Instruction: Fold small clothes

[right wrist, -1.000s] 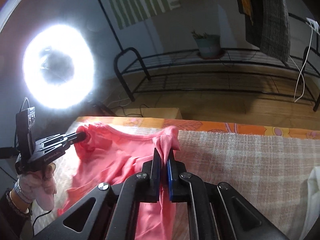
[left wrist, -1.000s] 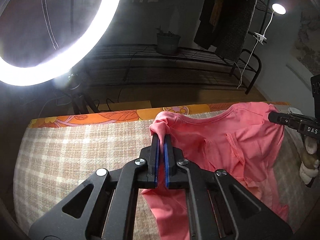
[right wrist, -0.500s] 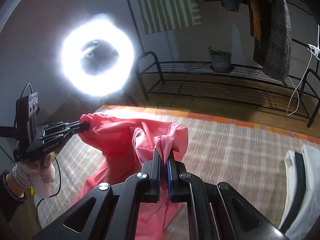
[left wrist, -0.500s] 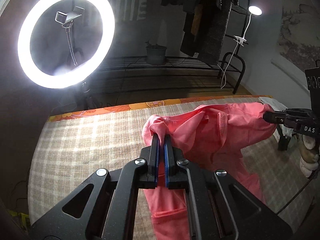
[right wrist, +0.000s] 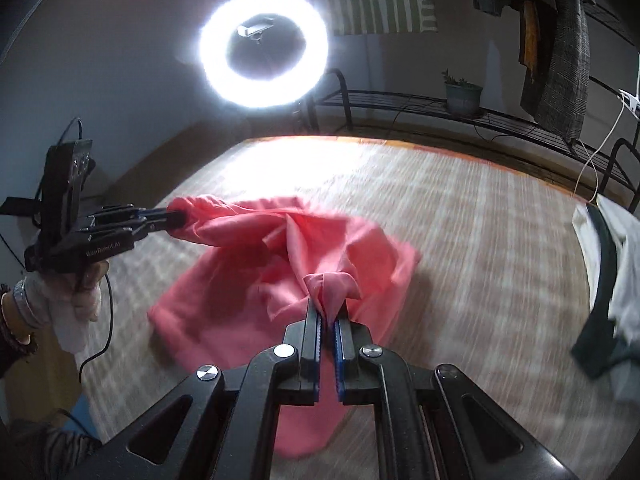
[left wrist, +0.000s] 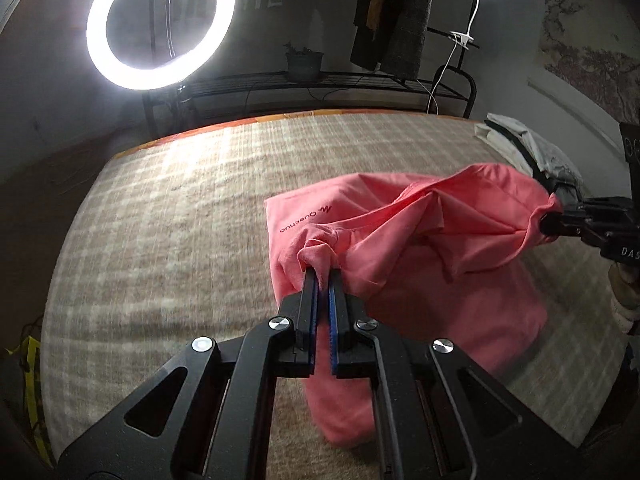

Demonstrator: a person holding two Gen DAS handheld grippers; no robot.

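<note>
A pink T-shirt [left wrist: 420,248] with a small dark logo hangs between both grippers above a beige checked bed cover [left wrist: 180,220]; its lower part rests folded on the cover. My left gripper [left wrist: 323,276] is shut on one bunched shoulder of the shirt. My right gripper [right wrist: 328,308] is shut on the other bunched shoulder [right wrist: 332,284]. The right gripper shows at the right edge of the left wrist view [left wrist: 560,220], the left gripper at the left of the right wrist view [right wrist: 172,216]. The shirt [right wrist: 280,280] sags in folds between them.
A pile of white and dark clothes [right wrist: 608,272] lies at the bed's right side, also in the left wrist view [left wrist: 528,148]. A bright ring light [left wrist: 160,24] stands beyond the far edge. A black metal rack [right wrist: 480,116] with a plant pot runs behind the bed.
Both grippers have pulled back from the bed's far edge toward me with the shirt; the shirt's lower half now lies folded over on the cover, logo showing.
</note>
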